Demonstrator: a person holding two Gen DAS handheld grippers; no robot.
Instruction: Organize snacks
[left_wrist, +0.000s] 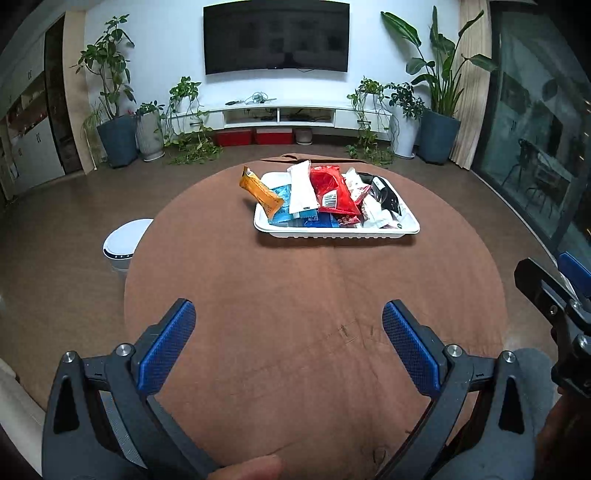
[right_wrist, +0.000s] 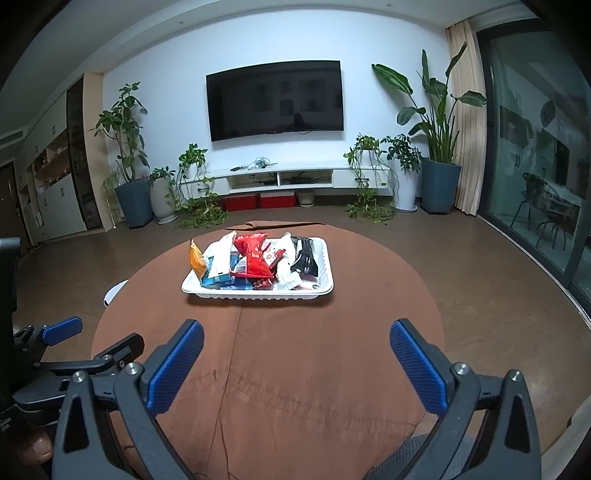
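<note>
A white tray (left_wrist: 410, 224) sits on the far half of the round brown table (left_wrist: 314, 295). It holds a heap of snack packets: an orange one (left_wrist: 261, 192) leaning over its left rim, a white one (left_wrist: 303, 186), a red one (left_wrist: 330, 188), blue ones (left_wrist: 284, 212) beneath and black-and-white ones (left_wrist: 384, 195) at the right. My left gripper (left_wrist: 288, 314) is open and empty over the near table. My right gripper (right_wrist: 296, 334) is open and empty too, short of the tray (right_wrist: 328, 286). The orange packet (right_wrist: 197, 260) and red packet (right_wrist: 255, 258) show there.
A white round bin (left_wrist: 125, 242) stands on the floor left of the table. A TV (left_wrist: 277, 37), a low white cabinet (left_wrist: 280, 114) and potted plants line the far wall. Glass doors are on the right. The right gripper's side shows at the left wrist view's right edge (left_wrist: 554, 295).
</note>
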